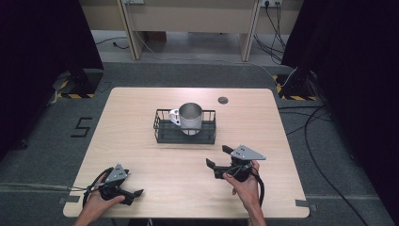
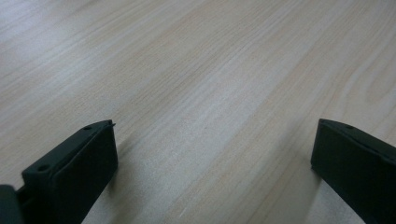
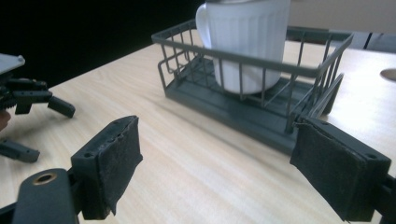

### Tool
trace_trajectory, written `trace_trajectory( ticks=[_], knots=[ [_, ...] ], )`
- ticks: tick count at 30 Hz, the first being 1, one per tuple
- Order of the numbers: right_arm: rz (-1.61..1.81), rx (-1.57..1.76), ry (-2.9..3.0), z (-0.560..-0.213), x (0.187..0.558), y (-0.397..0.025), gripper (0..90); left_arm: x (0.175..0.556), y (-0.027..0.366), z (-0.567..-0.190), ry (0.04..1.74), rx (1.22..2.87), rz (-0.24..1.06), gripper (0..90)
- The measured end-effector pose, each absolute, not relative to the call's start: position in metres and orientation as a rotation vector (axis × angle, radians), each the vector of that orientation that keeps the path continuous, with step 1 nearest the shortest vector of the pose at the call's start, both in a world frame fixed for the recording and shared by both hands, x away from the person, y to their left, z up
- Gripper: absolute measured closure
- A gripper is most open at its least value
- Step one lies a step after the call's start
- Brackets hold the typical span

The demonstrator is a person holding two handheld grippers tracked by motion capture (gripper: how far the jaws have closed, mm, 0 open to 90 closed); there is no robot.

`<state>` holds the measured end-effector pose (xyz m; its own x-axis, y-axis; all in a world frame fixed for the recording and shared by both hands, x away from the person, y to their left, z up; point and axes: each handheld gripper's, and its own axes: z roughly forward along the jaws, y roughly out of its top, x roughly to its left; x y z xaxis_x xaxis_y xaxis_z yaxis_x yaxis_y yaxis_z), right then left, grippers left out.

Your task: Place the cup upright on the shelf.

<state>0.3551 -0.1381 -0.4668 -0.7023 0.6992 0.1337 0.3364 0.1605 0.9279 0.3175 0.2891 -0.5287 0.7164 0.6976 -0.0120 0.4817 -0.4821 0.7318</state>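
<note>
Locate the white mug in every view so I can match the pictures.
High view: the white mug stands in the wire basket, centre of the table.
Left gripper view: not there, just bare table.
Right gripper view: top centre, inside the basket.
Shared landmark: the wood-grain tabletop.

A mug (image 1: 190, 117) stands inside a wire basket (image 1: 163, 130) at the middle of the tabletop (image 1: 141, 155). Both grippers sit nearer the front edge, the left gripper (image 1: 132, 197) well left of the right gripper (image 1: 218, 157).

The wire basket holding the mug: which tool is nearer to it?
Right. The right tool sits just in front of the basket; the left tool lies far off, near the table's front-left corner.
</note>
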Motion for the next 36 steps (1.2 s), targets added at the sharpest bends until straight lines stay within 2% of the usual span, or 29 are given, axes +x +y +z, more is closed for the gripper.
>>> trace_trajectory(
  ticks=[36],
  knots=[
    [1.436,1.043,2.236,-0.507,0.319,-0.158,15.4,0.317,0.289,-0.529,0.888,2.176,0.371,0.0]
  ],
)
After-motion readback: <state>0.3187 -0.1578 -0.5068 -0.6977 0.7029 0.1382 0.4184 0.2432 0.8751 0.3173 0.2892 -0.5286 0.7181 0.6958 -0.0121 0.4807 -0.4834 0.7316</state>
